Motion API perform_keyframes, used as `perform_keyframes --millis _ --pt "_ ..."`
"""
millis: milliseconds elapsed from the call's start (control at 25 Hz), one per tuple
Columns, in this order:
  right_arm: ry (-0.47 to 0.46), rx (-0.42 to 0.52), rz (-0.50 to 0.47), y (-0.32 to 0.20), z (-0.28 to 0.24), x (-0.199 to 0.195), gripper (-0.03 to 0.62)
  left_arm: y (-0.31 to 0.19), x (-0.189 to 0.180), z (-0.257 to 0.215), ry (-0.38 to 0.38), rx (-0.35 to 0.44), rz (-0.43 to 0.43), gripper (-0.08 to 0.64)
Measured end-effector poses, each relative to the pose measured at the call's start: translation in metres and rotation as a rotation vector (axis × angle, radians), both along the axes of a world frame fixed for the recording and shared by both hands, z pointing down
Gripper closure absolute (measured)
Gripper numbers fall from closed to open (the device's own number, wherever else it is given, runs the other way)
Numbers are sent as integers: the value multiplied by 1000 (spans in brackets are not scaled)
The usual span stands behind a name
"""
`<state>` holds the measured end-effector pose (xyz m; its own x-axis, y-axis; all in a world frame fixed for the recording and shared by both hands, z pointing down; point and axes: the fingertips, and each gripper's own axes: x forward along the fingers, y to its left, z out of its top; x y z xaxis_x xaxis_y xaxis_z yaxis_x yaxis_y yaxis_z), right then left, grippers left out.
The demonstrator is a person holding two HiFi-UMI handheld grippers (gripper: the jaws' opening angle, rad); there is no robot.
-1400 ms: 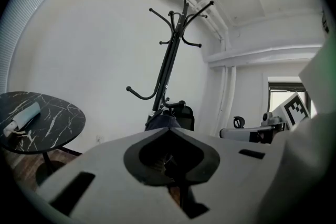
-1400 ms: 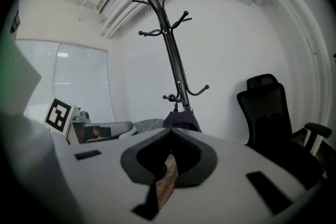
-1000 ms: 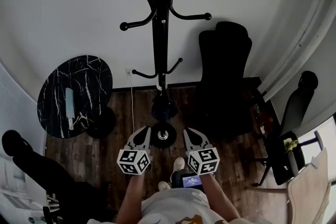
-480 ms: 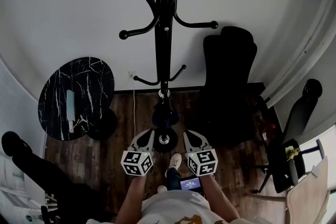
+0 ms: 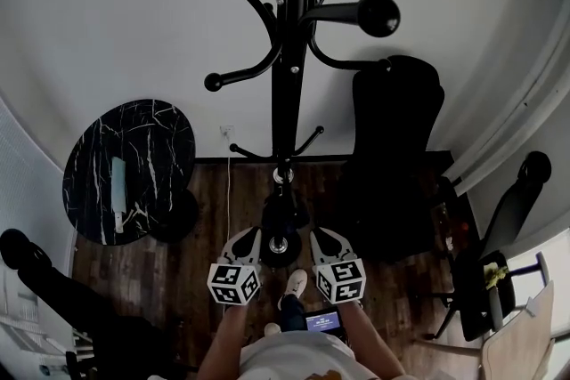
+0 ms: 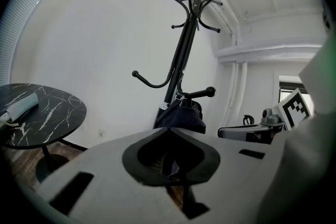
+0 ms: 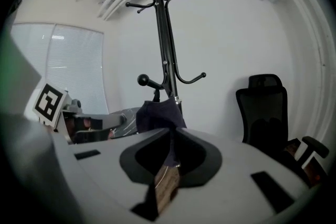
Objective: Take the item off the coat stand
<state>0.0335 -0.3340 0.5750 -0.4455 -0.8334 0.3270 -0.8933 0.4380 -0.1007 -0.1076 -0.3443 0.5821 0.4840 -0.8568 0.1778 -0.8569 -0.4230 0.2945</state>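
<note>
A black coat stand point(image 5: 287, 102) rises in front of me, with curved hooks at several heights. A dark cloth item point(image 5: 283, 211) hangs low on its pole, just above the round base; it is also in the left gripper view point(image 6: 181, 115) and the right gripper view point(image 7: 157, 115). My left gripper point(image 5: 253, 231) is held short of the base, shut and empty point(image 6: 168, 129). My right gripper point(image 5: 314, 231) is level beside it. Its jaws are opening: a thin slit shows at the tips point(image 7: 170, 130), with nothing between them. Neither gripper touches the item.
A round black marble table point(image 5: 125, 138) with a pale roll point(image 5: 118, 182) stands to the left. A black office chair point(image 5: 392, 147) is right of the stand, another chair point(image 5: 512, 191) further right. My shoe point(image 5: 292, 284) is on the wooden floor.
The view has come closer to the stand, whose upper hooks now loom larger. Both grippers sit slightly lower in the head view, still side by side.
</note>
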Motion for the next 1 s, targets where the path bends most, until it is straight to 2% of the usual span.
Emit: perform_keyframes --millis 200,360,560,720,880,1000 --pt "17 -25 0 -15 10 0 504 -9 4 15 14 -46 31 532" --pt "25 -45 -9 -25 19 -4 477 -17 6 22 8 -65 52 461" --pt "37 -61 -8 -36 26 -5 423 -24 9 33 -5 -94 83 429" --pt "25 -60 -16 -46 27 -7 411 -30 14 37 -28 -103 111 407" --pt "54 -66 -44 -51 33 -11 410 -36 25 41 -62 -107 148 391" --pt "58 -66 -50 -55 35 -12 410 -42 26 41 -47 -97 145 391"
